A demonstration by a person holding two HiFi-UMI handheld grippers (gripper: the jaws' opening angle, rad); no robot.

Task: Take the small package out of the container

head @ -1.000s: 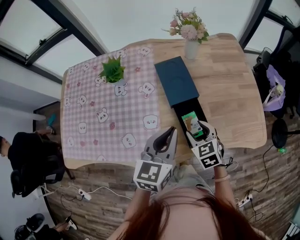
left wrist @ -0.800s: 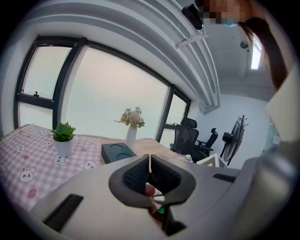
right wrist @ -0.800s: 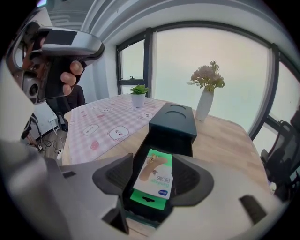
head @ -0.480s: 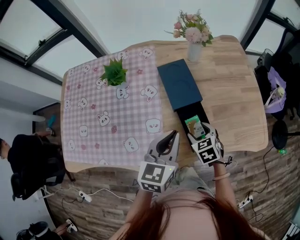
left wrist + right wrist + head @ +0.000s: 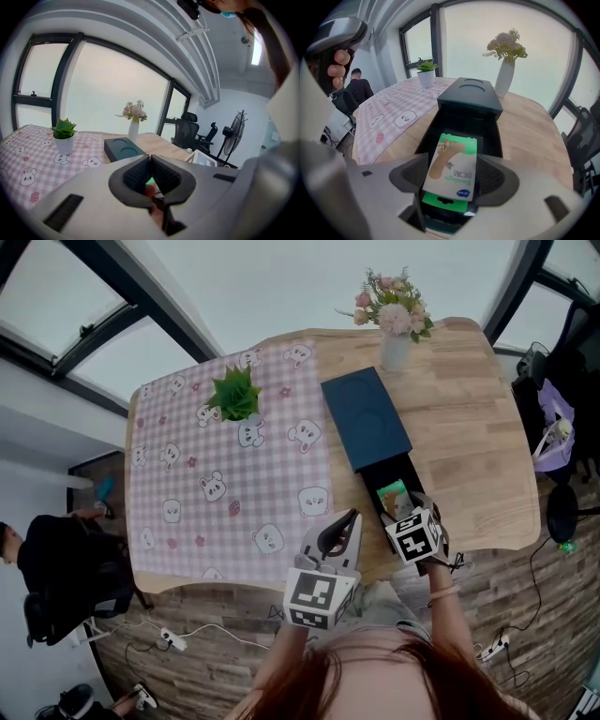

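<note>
The right gripper (image 5: 453,159) has its jaws opening, released around a small green-and-white card bandage package (image 5: 451,171) that leans between them. The package's lower end sits in the open black tray of a dark rectangular box (image 5: 465,99), which extends ahead of the jaws. The left gripper (image 5: 150,160) is clenched with nothing between its jaws.

The left gripper (image 5: 352,516) hangs over the near edge of the table (image 5: 469,427), jaws pressed together on nothing, tips pointing away from the person. The right gripper (image 5: 405,507) is just beside it at the same edge, tilted down, its jaws opening either side of the small package (image 5: 452,159), right forearm (image 5: 439,601) reaching in from below
</note>
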